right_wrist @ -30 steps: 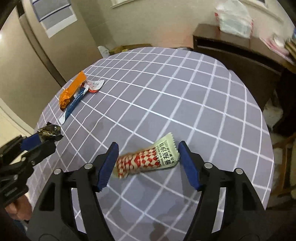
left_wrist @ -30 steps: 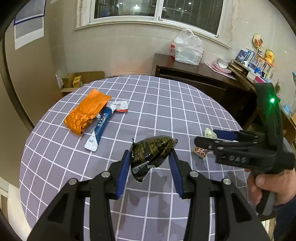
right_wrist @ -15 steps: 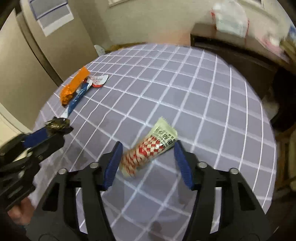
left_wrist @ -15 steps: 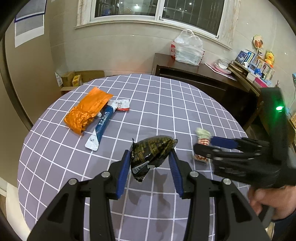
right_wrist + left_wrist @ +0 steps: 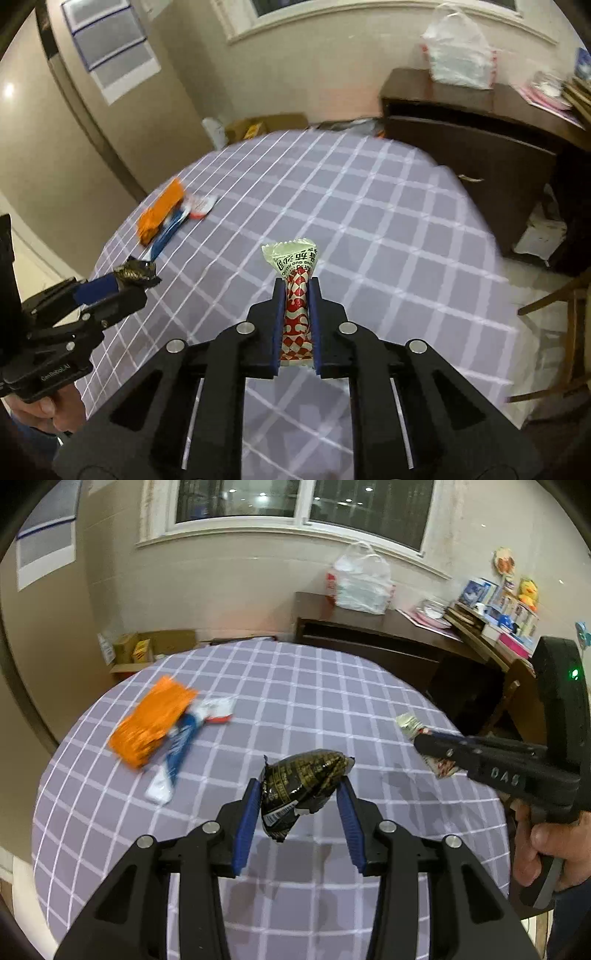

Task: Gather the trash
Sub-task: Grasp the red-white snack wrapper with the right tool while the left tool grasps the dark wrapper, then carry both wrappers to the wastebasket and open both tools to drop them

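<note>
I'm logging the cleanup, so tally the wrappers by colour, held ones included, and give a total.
Black and gold wrapper, in the left gripper: 1
Red and white wrapper, in the right gripper: 1
Orange wrapper, on the table: 1
Blue and white wrapper, on the table: 1
White and red wrapper, on the table: 1
Total: 5

Left claw [image 5: 299, 805] and right claw [image 5: 298, 321] both clamped.
</note>
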A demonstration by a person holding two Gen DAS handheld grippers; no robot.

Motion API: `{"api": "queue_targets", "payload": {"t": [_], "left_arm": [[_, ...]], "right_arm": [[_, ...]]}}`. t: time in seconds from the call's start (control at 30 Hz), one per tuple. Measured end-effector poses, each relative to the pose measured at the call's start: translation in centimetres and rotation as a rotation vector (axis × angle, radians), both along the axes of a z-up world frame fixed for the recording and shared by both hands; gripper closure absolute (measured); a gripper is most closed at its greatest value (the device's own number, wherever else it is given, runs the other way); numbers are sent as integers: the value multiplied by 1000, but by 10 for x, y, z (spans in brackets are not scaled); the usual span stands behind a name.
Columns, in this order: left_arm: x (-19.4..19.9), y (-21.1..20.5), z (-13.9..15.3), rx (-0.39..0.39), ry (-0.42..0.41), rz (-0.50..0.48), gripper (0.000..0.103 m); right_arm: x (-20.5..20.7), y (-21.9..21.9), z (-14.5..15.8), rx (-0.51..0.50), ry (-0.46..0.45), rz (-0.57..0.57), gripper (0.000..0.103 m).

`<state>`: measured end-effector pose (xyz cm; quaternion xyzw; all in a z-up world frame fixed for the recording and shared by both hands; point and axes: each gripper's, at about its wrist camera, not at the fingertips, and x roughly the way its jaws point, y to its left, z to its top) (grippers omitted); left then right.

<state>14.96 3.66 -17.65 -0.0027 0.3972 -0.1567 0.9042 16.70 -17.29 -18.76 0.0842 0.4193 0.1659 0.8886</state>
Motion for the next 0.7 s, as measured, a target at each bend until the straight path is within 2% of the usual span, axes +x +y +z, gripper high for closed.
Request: {"api": "queue_targets", "payload": {"t": [0.2,0.37,0.5,0.7], "left_arm": [[15,-64,16,1,-13,-104,62],[26,-130,22,-1,6,-191,62],[31,-186,20,2,24,-266,62],[34,-276,-6,23,102,-379,62]], "right_arm": [[-8,-67,21,93,-42,-95,90],[-19,-146,29,137,-73,-235,90],[-30,-207,21,162,-66,-355,90],[-47,-284,-19,218,15,-494,90]]}}
